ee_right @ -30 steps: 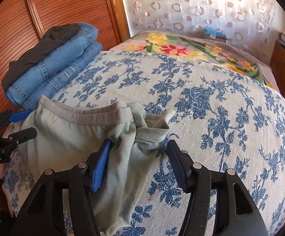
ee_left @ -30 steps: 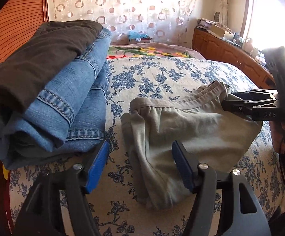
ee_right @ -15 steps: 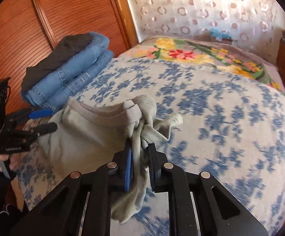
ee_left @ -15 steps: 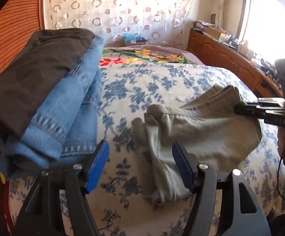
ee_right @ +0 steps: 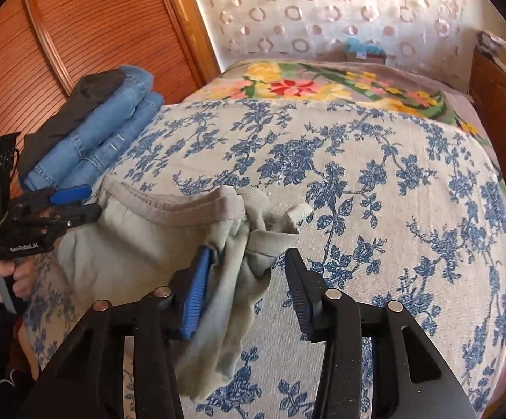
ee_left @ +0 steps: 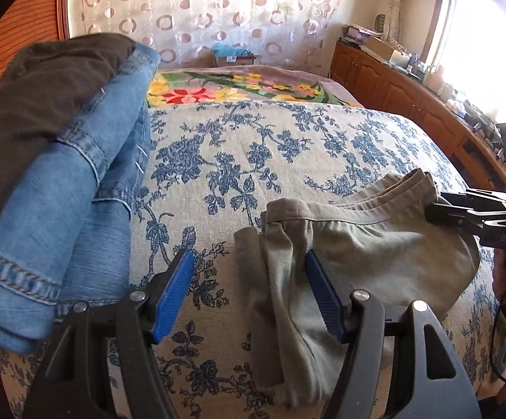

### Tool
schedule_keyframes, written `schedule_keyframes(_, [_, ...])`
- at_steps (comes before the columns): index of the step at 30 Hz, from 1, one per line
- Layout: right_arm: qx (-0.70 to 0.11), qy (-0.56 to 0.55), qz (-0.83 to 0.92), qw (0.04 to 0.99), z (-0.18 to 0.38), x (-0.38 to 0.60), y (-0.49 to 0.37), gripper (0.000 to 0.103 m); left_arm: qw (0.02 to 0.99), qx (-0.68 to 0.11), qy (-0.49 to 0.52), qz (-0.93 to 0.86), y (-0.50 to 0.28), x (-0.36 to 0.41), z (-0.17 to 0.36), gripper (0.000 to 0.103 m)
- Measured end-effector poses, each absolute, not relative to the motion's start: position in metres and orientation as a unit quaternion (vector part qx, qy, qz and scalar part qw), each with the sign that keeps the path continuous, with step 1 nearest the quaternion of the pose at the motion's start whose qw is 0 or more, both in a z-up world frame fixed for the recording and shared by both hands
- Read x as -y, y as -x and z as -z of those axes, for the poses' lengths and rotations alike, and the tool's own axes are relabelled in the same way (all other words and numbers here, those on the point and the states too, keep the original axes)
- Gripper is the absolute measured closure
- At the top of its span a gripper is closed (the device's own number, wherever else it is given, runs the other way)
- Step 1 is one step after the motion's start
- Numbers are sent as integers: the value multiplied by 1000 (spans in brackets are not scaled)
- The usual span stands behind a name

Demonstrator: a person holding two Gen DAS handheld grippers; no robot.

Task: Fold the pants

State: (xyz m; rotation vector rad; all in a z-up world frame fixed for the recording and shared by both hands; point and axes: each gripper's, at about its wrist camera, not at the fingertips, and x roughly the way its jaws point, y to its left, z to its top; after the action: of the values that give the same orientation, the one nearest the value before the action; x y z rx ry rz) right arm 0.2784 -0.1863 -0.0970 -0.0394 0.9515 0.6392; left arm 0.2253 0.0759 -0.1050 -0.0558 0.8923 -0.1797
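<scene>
Grey-green pants [ee_left: 375, 255] lie crumpled on the flowered bedspread [ee_left: 235, 146], waistband toward the far side. My left gripper [ee_left: 249, 279] stands open over the pants' left edge, with its right finger on the cloth and its left finger over bare bedspread. In the right wrist view a bunched fold of the pants [ee_right: 141, 244] hangs between the fingers of my right gripper [ee_right: 247, 279]. Those jaws are opening, and only the blue left pad still touches the cloth. The left gripper [ee_right: 90, 200] shows at the waistband's left end, and the right gripper [ee_left: 434, 206] at its right end.
A stack of folded blue jeans with a dark garment on top [ee_left: 78, 192] sits at the bed's left edge beside a wooden wardrobe [ee_right: 78, 35]. A flowered blanket [ee_left: 239, 87] covers the far end. A wooden dresser [ee_left: 410, 94] runs along the right under the window.
The right gripper shut on the bunched pants fold half a second ago and now stands apart again. The left gripper slid left, so the pants sit further right in its view.
</scene>
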Motion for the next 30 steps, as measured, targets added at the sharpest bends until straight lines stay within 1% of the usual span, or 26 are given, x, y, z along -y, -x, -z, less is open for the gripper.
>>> schedule_keyframes(7, [-447,22,-305,840,104,183,-282,47,895,-438,26,82,-228,-75,112,37])
schedule_keyframes(12, [-442,30,-305,843,105,180,-281,45,896,-435,20,82,-229,-72,114,38])
schedule_keyframes(14, [-439,32,-306,844,105,179,-280,43,897,-434,23,85,-229,-72,113,42])
schedule_keyframes(16, [-433,38,-305,847,106,178,-277,41,896,-433,26,93,-230,-70,112,51])
schedule_keyframes(17, [-428,42,-305,850,107,177,-276,40,896,-432,26,97,-230,-69,112,53])
schedule_keyframes(19, [-425,53,-302,852,108,173,-274,38,896,-431,25,105,-229,-66,112,63])
schedule_keyframes(22, [-424,57,-302,852,108,172,-274,36,895,-431,24,109,-229,-63,111,68])
schedule_keyframes(29, [-425,52,-304,851,108,173,-276,36,896,-429,32,113,-228,-65,111,73])
schedule_keyframes(30, [-425,51,-304,851,108,173,-275,36,896,-427,33,115,-227,-65,111,76])
